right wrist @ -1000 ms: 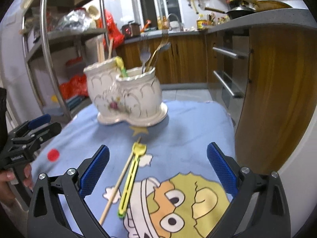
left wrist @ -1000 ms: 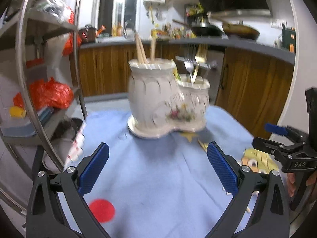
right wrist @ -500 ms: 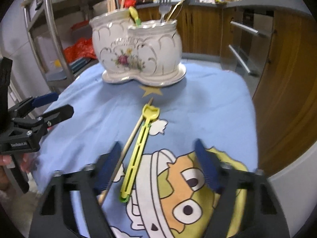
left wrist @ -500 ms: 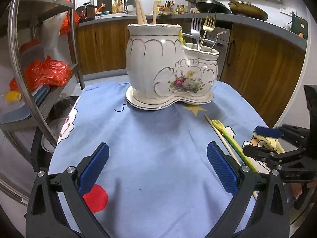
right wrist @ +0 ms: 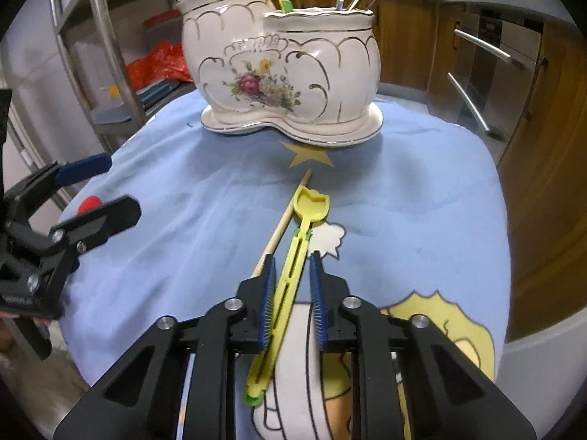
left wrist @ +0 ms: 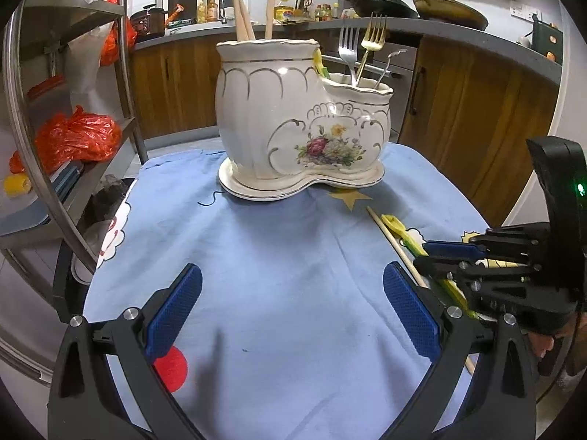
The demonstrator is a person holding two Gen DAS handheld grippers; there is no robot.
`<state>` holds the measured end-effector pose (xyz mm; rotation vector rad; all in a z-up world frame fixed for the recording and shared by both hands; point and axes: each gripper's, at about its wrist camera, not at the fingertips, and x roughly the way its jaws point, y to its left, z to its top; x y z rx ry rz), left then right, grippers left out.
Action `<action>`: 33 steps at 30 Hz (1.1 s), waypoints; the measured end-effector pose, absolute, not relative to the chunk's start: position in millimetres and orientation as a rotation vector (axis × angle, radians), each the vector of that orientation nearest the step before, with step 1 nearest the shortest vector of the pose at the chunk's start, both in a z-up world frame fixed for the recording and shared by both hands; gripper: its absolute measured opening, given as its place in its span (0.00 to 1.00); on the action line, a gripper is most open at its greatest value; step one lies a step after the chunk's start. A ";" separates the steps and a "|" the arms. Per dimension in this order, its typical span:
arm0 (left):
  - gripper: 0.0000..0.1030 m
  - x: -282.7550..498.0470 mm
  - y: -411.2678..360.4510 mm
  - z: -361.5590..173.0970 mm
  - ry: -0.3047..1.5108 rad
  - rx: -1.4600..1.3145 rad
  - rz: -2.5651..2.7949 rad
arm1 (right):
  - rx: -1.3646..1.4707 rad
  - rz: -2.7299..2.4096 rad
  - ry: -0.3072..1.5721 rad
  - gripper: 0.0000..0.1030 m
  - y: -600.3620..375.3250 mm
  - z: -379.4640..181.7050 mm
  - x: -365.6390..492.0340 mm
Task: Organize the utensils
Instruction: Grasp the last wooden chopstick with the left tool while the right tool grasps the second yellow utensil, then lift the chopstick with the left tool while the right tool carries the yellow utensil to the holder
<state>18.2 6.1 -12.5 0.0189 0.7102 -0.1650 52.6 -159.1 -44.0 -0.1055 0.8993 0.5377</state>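
Observation:
A yellow plastic utensil (right wrist: 299,245) lies on the blue cartoon cloth (right wrist: 403,201), beside a single wooden chopstick (right wrist: 282,225). My right gripper (right wrist: 291,260) straddles the utensil's handle. Its jaws are closing, and a thin gap still shows at each blue pad. In the left wrist view the same right gripper (left wrist: 429,256) sits low over the utensil (left wrist: 396,225) and chopstick (left wrist: 389,236). The white floral ceramic holder (left wrist: 293,121) stands at the back with forks (left wrist: 348,51) and wooden sticks (left wrist: 242,14). My left gripper (left wrist: 291,275) hovers open with nothing between its fingers.
A metal shelf rack (left wrist: 73,73) with orange bags (left wrist: 73,139) stands left of the table. Wooden cabinets (left wrist: 477,110) and an oven front (right wrist: 488,73) lie behind and to the right. The cloth's rounded edge drops off close on the right (right wrist: 502,293).
My right gripper's jaws went from wide apart to narrow around the yellow utensil's handle as it sank toward the cloth. The left gripper tilted down slightly and stayed open.

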 end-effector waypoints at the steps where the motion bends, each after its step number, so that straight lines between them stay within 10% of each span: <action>1: 0.94 18.5 3.6 -13.0 0.714 0.022 -0.170 | -0.085 0.545 0.906 0.11 -162.8 -44.3 54.7; 9: 0.93 19.1 -29.1 -14.7 0.770 0.049 -0.253 | 0.068 0.541 0.854 0.10 -203.5 -28.2 60.9; 24: 0.10 37.6 -100.9 -35.6 0.914 0.203 -0.277 | 0.097 0.551 0.808 0.10 -228.5 -17.4 53.8; 33: 0.06 47.5 -89.5 -31.5 0.989 0.222 -0.296 | 0.106 0.575 0.777 0.10 -231.7 -9.7 48.5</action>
